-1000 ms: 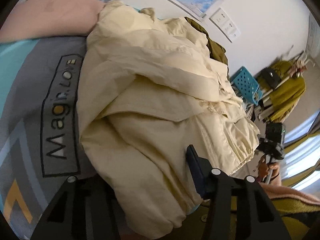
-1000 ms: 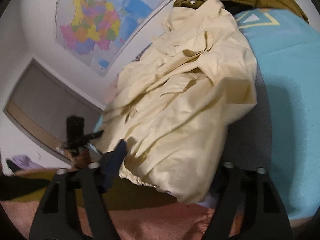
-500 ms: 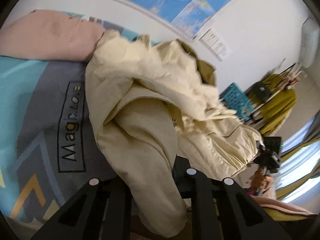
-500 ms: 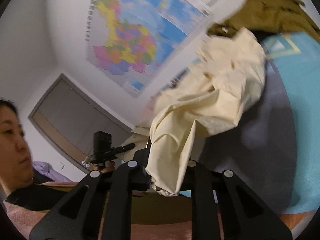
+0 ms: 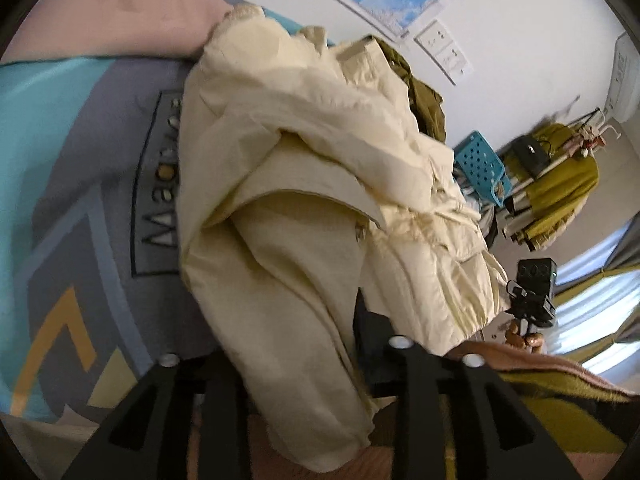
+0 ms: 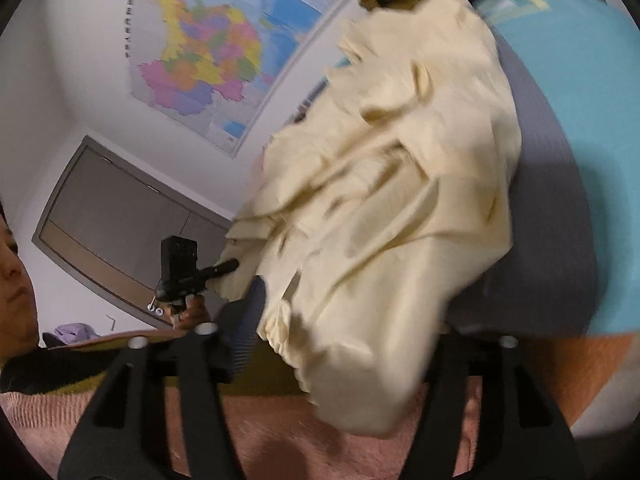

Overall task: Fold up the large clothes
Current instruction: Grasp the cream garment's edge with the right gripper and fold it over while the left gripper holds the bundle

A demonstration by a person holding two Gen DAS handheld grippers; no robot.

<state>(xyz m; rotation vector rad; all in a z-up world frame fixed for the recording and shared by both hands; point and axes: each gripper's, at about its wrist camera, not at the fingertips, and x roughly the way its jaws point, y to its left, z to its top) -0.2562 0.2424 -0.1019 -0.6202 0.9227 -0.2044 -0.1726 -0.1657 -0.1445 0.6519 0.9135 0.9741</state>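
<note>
Two grippers are seen, one from each wrist camera. In the left wrist view, the cream jacket (image 5: 304,184) is heaped on a bed cover (image 5: 72,168) printed in teal and grey with a lettered panel. A fold of the jacket hangs down between the fingers of the left gripper (image 5: 292,364), whose jaws are opening; the near finger is mostly hidden by the cloth, so any contact of the pads cannot be told. A pink pillow (image 5: 120,12) lies beyond the jacket, touching its far edge. An olive garment (image 5: 426,108) is partly covered by the jacket's far side. Past the bed, a blue perforated basket (image 5: 480,168) and a rack with mustard clothes (image 5: 560,184) are seen near the wall.

In the right wrist view, the jacket (image 6: 400,184) fills the middle, its hem drooping between the fingers of the right gripper (image 6: 340,344). These jaws are opening and stand wide, the cloth loose between them. A coloured wall map (image 6: 208,48) is seen behind, and a pink blanket (image 6: 280,432) lies under the gripper.
</note>
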